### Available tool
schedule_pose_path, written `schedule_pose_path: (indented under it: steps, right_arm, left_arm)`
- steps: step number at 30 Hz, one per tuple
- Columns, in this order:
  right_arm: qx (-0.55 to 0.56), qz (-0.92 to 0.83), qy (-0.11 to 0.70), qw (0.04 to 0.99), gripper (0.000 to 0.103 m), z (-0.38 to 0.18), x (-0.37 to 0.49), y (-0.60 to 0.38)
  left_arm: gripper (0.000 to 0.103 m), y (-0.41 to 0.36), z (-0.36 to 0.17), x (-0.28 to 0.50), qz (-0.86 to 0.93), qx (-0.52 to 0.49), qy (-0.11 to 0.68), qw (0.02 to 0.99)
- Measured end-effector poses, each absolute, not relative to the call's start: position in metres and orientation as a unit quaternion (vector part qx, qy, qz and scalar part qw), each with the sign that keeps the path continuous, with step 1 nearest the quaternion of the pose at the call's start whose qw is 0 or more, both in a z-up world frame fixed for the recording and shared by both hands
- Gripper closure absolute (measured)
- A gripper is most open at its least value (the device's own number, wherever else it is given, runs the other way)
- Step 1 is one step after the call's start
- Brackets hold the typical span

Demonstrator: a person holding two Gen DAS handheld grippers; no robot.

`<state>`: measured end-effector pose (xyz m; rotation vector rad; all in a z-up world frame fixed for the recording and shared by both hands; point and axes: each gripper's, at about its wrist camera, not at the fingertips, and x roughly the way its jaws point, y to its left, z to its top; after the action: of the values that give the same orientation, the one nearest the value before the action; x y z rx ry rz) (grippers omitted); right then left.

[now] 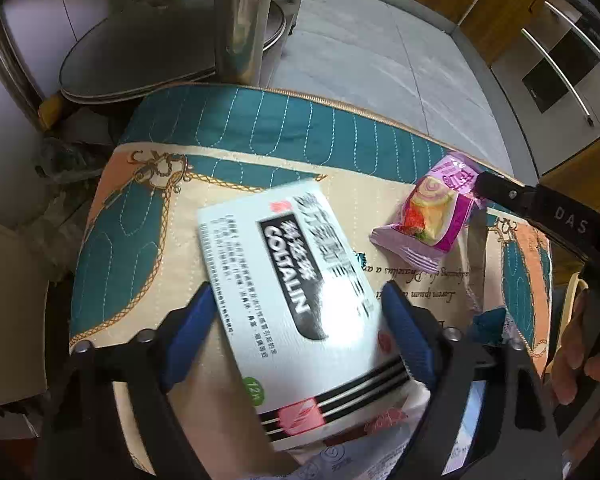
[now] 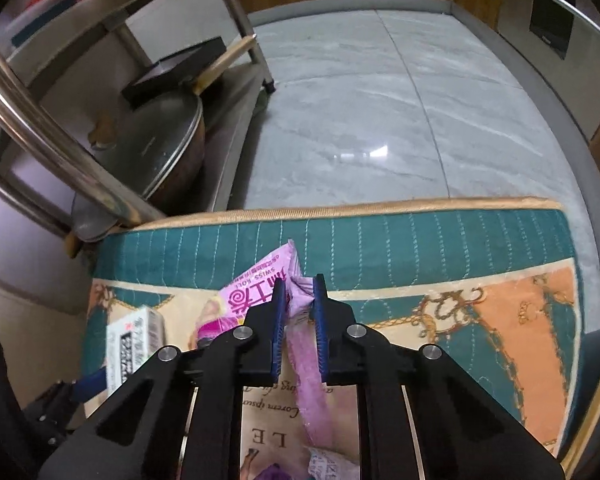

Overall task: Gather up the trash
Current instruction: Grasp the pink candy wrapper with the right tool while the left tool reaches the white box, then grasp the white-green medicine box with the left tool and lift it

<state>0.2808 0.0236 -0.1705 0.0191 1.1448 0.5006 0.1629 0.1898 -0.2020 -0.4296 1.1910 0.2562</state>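
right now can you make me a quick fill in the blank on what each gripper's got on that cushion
1. The right gripper is pinching the ____ snack wrapper.
2. The left gripper straddles a white ____ printed COLTALIN.
3. Both things lie on a quilted ____ with a teal border.

Missing words: pink; box; cushion

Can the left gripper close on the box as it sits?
Probably yes: the box lies between the left gripper's open jaws on the cushion, nothing on top; the wrapper lies clear of it.
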Motion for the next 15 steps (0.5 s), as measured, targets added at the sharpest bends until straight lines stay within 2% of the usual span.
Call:
schedule_pose_path:
  steps: [15]
  right_arm:
    - [0.044,0.243,0.457,0.855,0.091,-0.099,0.259,-0.021]
  left_arm:
    - [0.027,0.161,-0.142,0.144,0.108,-0.159,0.47,0.861]
